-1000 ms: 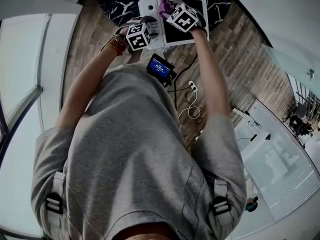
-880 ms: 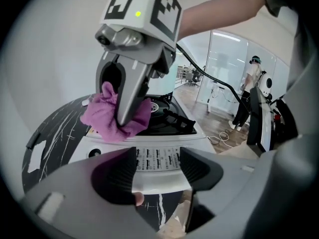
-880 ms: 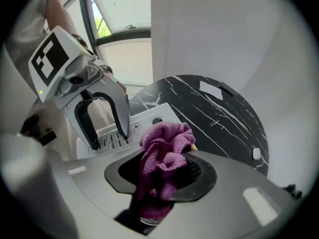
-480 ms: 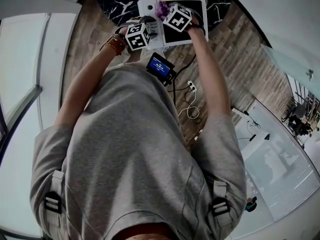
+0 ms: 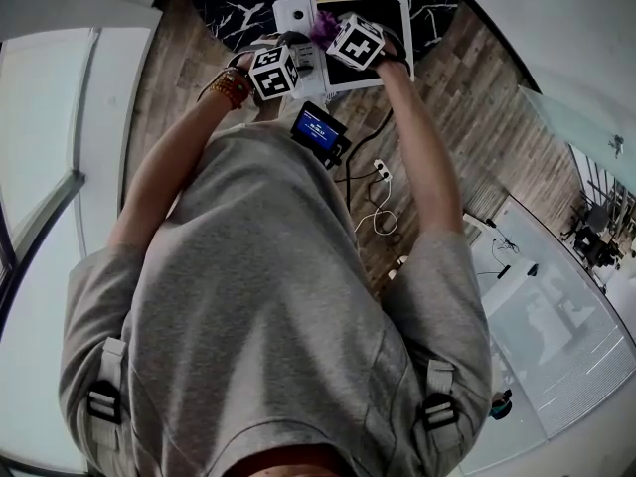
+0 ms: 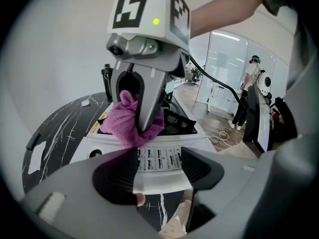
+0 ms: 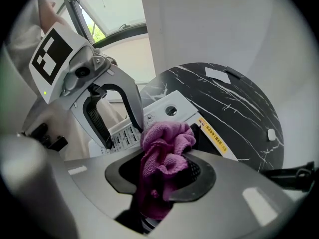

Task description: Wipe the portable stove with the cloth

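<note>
A round black worktop, veined white like marble, stands on plank floor beside glass partitions. On it sits the boxy white stove. The right tongs pinch a nubbly purple cloth on its top. The left tongs, just eased wider, stand spread at its front panel.

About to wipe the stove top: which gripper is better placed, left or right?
Right. The right gripper is shut on the purple cloth, with the cloth down at the top of the portable stove. The left gripper is open with no cloth, low at the stove's front panel.
</note>
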Demonstrator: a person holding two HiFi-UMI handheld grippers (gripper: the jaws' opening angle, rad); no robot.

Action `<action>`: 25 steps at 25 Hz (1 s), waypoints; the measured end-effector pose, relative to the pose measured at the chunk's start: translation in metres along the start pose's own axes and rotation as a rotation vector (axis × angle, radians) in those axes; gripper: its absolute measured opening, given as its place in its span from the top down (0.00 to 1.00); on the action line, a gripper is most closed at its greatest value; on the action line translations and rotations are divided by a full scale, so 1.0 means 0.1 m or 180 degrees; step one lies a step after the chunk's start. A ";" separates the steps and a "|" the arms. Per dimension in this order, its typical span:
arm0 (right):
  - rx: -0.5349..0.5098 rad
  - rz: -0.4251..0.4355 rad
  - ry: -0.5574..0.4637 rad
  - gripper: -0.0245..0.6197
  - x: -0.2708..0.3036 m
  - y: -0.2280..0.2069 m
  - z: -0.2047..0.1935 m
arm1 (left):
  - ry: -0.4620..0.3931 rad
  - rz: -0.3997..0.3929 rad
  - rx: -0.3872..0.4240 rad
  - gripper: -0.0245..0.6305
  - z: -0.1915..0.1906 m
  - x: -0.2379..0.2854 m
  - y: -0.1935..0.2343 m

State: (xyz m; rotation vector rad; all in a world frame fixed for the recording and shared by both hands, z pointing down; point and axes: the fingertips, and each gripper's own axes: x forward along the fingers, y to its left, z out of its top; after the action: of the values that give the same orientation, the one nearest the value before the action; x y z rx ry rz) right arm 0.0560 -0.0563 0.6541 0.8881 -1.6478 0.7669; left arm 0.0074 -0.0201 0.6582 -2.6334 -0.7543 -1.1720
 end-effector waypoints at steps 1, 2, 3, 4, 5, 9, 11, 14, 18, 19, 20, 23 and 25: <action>0.0021 0.0010 -0.0019 0.73 0.00 0.02 -0.01 | 0.0002 -0.0002 -0.0001 0.55 0.00 0.00 0.00; 0.0032 0.0036 -0.0033 0.73 0.01 0.05 -0.01 | 0.0003 -0.0003 -0.0001 0.55 0.00 0.00 0.00; 0.0035 0.0066 -0.0034 0.73 0.00 0.08 -0.02 | 0.0006 -0.0004 -0.0002 0.55 0.00 0.00 0.00; 0.0033 0.0092 -0.0027 0.73 -0.01 0.10 -0.03 | 0.0008 -0.0004 -0.0003 0.55 0.00 -0.01 0.00; 0.0028 0.0106 -0.0020 0.73 -0.01 0.12 -0.04 | 0.0010 -0.0003 -0.0003 0.55 0.01 -0.01 0.00; -0.0010 0.0164 0.0016 0.73 -0.01 0.22 -0.07 | 0.0006 0.0001 -0.0004 0.55 0.00 0.00 0.00; -0.0039 0.0204 0.0049 0.73 -0.01 0.26 -0.09 | 0.0006 0.0002 -0.0008 0.55 0.00 0.00 0.00; -0.0082 0.0274 0.0091 0.73 -0.02 0.34 -0.13 | 0.0012 -0.0001 -0.0014 0.55 0.01 -0.01 0.00; -0.0113 0.0346 0.0158 0.73 -0.01 0.40 -0.19 | 0.0004 0.0006 -0.0015 0.55 0.01 0.00 0.00; -0.0122 0.0380 0.0177 0.73 -0.01 0.43 -0.20 | 0.0002 0.0009 -0.0015 0.55 0.01 0.00 0.00; -0.0133 0.0422 0.0197 0.73 -0.03 0.46 -0.21 | 0.0002 0.0012 -0.0015 0.55 0.01 0.00 0.00; -0.0180 0.0512 0.0256 0.73 -0.05 0.54 -0.22 | 0.0004 0.0014 -0.0019 0.55 0.02 0.00 0.00; -0.0237 0.0539 0.0318 0.73 -0.06 0.57 -0.25 | 0.0007 0.0014 -0.0020 0.55 0.02 0.00 0.00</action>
State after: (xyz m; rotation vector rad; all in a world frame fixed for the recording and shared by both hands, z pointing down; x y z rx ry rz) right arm 0.0201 -0.0051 0.6514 0.6535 -1.6660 0.8461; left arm 0.0085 -0.0196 0.6569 -2.6371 -0.7455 -1.1779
